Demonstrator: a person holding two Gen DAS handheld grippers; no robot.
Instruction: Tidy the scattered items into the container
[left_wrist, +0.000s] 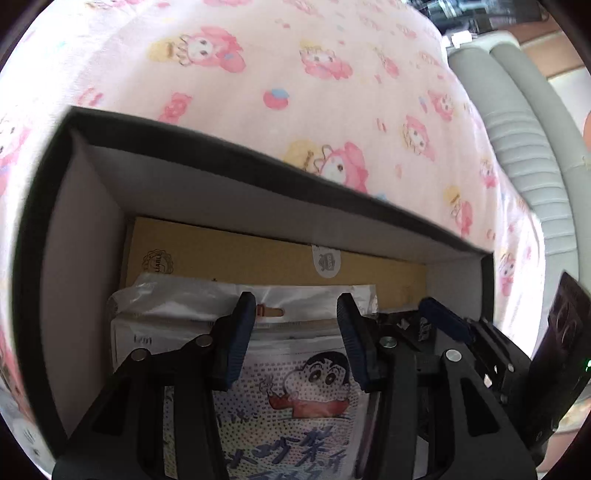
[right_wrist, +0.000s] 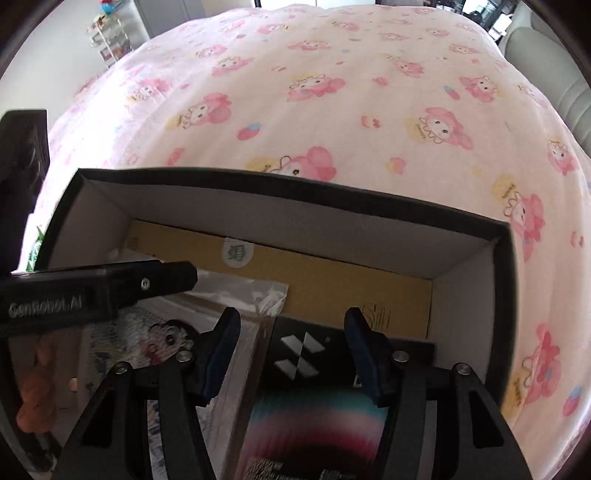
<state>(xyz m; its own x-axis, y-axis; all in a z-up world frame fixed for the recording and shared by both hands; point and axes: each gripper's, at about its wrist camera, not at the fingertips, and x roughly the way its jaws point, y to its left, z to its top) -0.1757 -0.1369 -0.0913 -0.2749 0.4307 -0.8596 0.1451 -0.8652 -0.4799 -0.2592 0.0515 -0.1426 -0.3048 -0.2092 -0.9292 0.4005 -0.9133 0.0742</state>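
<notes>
A black container (left_wrist: 258, 162) (right_wrist: 295, 188) with white inner walls sits on the bed. Flat on its floor lies a yellow box (left_wrist: 258, 254) (right_wrist: 332, 280). On top of that are a clear bag with a cartoon print (left_wrist: 295, 387) (right_wrist: 147, 339) and a black box with a white diamond logo (right_wrist: 303, 354). My left gripper (left_wrist: 295, 306) hovers open inside the container, and the bag spreads wider than its jaws beneath it. My right gripper (right_wrist: 291, 321) stands open above the black box, pads apart from it. The left gripper's body (right_wrist: 92, 291) shows beside it, held by a hand (right_wrist: 33, 398).
The container rests on a pink bedspread with cartoon figures (right_wrist: 332, 92) that stretches far beyond it. A grey padded headboard (left_wrist: 524, 147) borders the bed on the right. A small shelf (right_wrist: 110, 40) stands against the wall at the far left.
</notes>
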